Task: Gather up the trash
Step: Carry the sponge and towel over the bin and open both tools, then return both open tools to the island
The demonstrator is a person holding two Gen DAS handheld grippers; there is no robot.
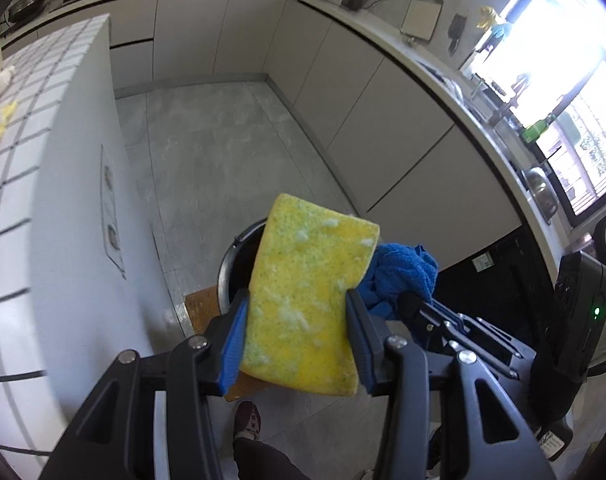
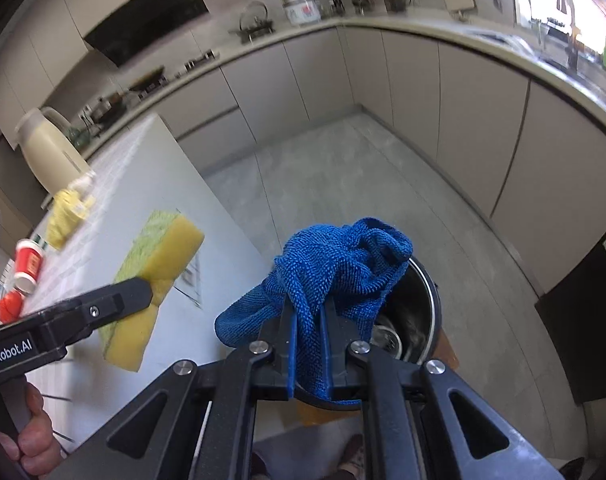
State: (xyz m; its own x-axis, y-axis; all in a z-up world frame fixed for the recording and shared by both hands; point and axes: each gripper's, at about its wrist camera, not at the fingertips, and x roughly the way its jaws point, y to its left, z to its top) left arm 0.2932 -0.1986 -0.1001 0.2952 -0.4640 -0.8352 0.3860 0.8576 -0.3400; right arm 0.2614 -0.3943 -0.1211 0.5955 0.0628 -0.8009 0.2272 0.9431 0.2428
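My left gripper (image 1: 297, 300) is shut on a yellow sponge (image 1: 311, 292) with a green scouring side, held in the air over a round metal bin (image 1: 239, 264) on the floor. The sponge (image 2: 155, 276) also shows at the left of the right wrist view. My right gripper (image 2: 307, 308) is shut on a crumpled blue cloth (image 2: 339, 268) and holds it above the bin (image 2: 415, 320), whose inside shows to its right. The cloth (image 1: 403, 276) shows just right of the sponge in the left wrist view.
A white tiled island counter (image 1: 35, 128) stands at the left with a yellow bag (image 2: 69, 212), a red and white cup (image 2: 29, 262) and a cream jug (image 2: 49, 148) on it. Kitchen cabinets (image 1: 343, 92) line the far and right sides. The bin sits on a wooden board (image 1: 203, 308).
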